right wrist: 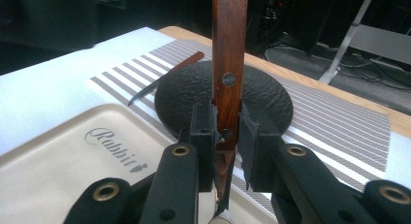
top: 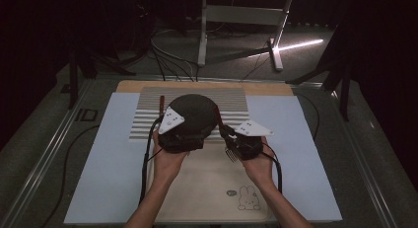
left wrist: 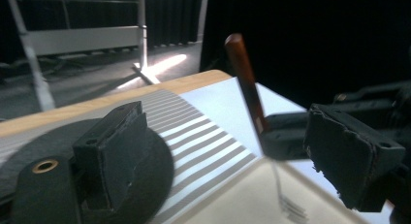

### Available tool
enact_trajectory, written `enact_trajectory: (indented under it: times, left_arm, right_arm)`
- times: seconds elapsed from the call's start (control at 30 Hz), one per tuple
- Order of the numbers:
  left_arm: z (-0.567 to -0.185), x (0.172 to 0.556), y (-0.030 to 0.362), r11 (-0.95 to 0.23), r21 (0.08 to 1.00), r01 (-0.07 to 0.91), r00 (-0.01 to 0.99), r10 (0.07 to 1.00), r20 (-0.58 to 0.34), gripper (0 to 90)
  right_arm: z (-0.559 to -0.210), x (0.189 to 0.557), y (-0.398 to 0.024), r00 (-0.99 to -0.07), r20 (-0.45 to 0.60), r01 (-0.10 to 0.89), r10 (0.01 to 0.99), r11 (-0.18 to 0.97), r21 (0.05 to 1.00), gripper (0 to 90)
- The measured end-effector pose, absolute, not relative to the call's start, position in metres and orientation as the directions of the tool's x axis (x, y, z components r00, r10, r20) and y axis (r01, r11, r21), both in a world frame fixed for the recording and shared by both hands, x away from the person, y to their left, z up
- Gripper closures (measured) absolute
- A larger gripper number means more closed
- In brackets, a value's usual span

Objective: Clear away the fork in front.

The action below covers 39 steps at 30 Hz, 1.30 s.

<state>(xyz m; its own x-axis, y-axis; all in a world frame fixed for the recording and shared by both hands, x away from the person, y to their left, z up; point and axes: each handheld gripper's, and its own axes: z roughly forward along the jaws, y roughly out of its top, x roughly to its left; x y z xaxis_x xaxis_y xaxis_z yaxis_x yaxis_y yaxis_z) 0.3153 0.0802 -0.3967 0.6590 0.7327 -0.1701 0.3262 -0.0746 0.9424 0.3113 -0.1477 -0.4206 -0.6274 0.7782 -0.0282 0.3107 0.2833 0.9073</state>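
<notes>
My right gripper (right wrist: 227,136) is shut on the brown wooden handle of a fork (right wrist: 228,64), which stands steeply with the handle up. In the high view the right gripper (top: 229,135) is at the tray's far edge, and the fork (top: 230,153) has its tines low over the tray. A black round plate (top: 194,112) lies on the striped placemat (top: 231,107). My left gripper (top: 190,137) hovers at the plate's near edge. Its jaws stand wide open in the left gripper view, where the left gripper (left wrist: 232,156) frames the fork (left wrist: 246,83) without touching it.
A knife (top: 161,104) with a wooden handle lies on the placemat left of the plate. The cream tray (top: 207,188) with a rabbit drawing sits near the front edge on a light blue mat (top: 108,154). Cables and a stand's legs lie on the floor beyond the table.
</notes>
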Motion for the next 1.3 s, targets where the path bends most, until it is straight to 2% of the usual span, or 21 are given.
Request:
enact_trajectory:
  times: [0.2, 0.33, 0.43, 0.5, 0.6, 0.77, 0.9, 1.2, 1.3]
  left_arm:
    - [-0.399, 0.320, 0.074, -0.059, 0.933, 0.355, 0.666, 0.717, -0.208, 22.5]
    - [-0.401, 0.323, 0.068, -0.071, 0.921, 0.383, 0.639, 0.740, -0.208, 37.5]
    - [-0.401, 0.324, 0.065, -0.056, 0.919, 0.390, 0.627, 0.747, -0.220, 43.3]
    - [-0.401, 0.324, 0.064, -0.055, 0.918, 0.394, 0.631, 0.742, -0.227, 49.0]
    - [-0.403, 0.325, 0.062, -0.061, 0.908, 0.415, 0.647, 0.722, -0.247, 62.3]
    - [-0.405, 0.325, 0.056, -0.080, 0.902, 0.425, 0.662, 0.706, -0.250, 74.1]
    - [-0.403, 0.324, 0.055, -0.083, 0.905, 0.418, 0.680, 0.688, -0.251, 79.7]
    - [-0.399, 0.324, 0.060, -0.042, 0.906, 0.422, 0.669, 0.689, -0.280, 80.4]
    - [-0.399, 0.325, 0.060, -0.043, 0.904, 0.425, 0.671, 0.685, -0.282, 80.5]
  right_arm:
    - [-0.419, 0.307, -0.142, -0.640, -0.016, 0.303, 0.768, 0.272, 0.913, 77.6]
    - [-0.421, 0.305, -0.138, -0.645, -0.009, 0.304, 0.764, 0.267, 0.914, 77.6]
    - [-0.422, 0.302, -0.134, -0.650, -0.016, 0.301, 0.760, 0.277, 0.913, 77.5]
    - [-0.422, 0.301, -0.132, -0.653, -0.020, 0.296, 0.757, 0.279, 0.914, 77.6]
    - [-0.422, 0.300, -0.131, -0.652, -0.010, 0.294, 0.758, 0.265, 0.918, 77.5]
    - [-0.422, 0.298, -0.128, -0.652, -0.005, 0.295, 0.758, 0.260, 0.919, 77.5]
    - [-0.422, 0.298, -0.129, -0.653, 0.017, 0.304, 0.757, 0.241, 0.921, 77.5]
    - [-0.419, 0.299, -0.137, -0.696, 0.101, 0.312, 0.711, 0.173, 0.934, 78.2]
    - [-0.417, 0.296, -0.135, -0.694, 0.060, 0.293, 0.717, 0.205, 0.934, 71.5]
